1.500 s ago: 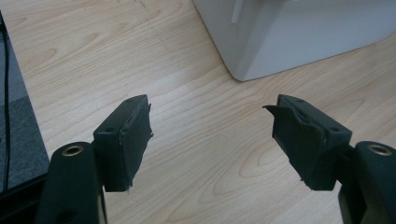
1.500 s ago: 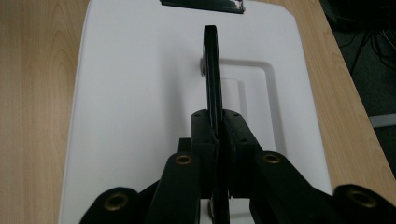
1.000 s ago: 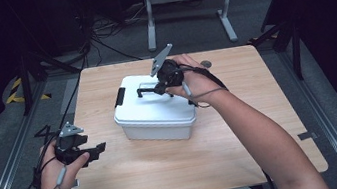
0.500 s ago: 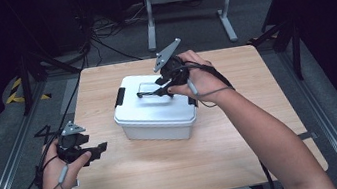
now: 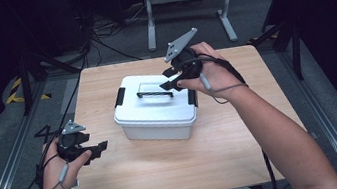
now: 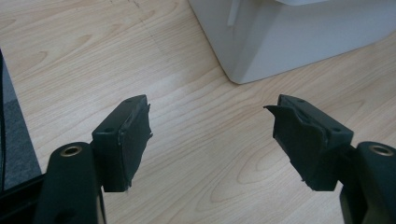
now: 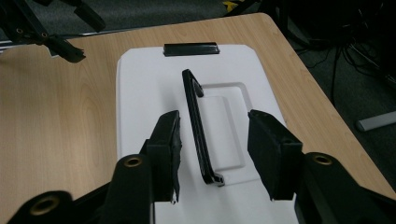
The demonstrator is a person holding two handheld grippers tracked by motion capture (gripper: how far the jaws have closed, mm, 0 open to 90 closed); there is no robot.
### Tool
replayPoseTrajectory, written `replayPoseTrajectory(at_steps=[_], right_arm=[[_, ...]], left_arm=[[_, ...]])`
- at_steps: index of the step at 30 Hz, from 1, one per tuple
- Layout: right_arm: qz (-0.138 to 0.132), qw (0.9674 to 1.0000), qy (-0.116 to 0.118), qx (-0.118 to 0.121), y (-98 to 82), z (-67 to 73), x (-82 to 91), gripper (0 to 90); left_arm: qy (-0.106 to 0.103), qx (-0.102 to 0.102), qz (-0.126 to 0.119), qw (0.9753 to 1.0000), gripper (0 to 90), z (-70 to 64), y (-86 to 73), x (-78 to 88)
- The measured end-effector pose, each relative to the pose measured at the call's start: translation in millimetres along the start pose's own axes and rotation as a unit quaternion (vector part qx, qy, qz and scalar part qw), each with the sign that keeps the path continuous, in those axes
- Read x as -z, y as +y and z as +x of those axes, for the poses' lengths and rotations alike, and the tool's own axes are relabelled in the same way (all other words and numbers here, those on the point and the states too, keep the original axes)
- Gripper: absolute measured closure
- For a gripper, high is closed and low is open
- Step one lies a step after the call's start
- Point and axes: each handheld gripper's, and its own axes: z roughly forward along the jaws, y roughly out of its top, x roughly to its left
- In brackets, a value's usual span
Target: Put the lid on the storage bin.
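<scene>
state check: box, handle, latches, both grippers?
box: lid on, upright on table
handle: raised, free between the jaws
end latch: down
left gripper: open, empty, off the box
right gripper: jaws just opening, straddling handle, no contact

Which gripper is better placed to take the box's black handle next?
Right. The right gripper hangs open over the white box with the handle between its jaws; the left gripper sits off by the table's edge.
</scene>
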Motion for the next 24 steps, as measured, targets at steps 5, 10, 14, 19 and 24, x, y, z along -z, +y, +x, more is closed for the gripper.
replayPoseTrajectory(at_steps=[5, 10, 14, 19, 24], right_arm=[[0.000, 0.9996, -0.011, -0.024, -11.4, -2.9, 12.7, 50.7], [-0.007, 0.9988, -0.019, -0.043, -25.4, -5.6, 26.4, 48.8], [-0.008, 0.9976, -0.028, -0.062, -40.6, -8.5, 39.5, 47.2], [0.000, 0.9958, -0.042, -0.082, -54.7, -13.4, 50.5, 46.8], [0.003, 0.9926, -0.061, -0.105, -79.4, -21.4, 70.0, 46.8]], left_arm=[[0.006, 0.001, 0.003, 1.0000, 27.9, 0.9, -0.5, 0.3], [0.005, 0.004, -0.001, 1.0000, 27.9, 0.0, -1.1, 0.4], [0.011, 0.003, -0.003, 0.9999, 29.0, 0.3, -3.7, 2.5], [0.017, 0.013, -0.009, 0.9997, 29.1, 2.1, -6.6, 8.2], [0.017, 0.013, -0.008, 0.9997, 29.1, 1.2, -7.8, 7.0]])
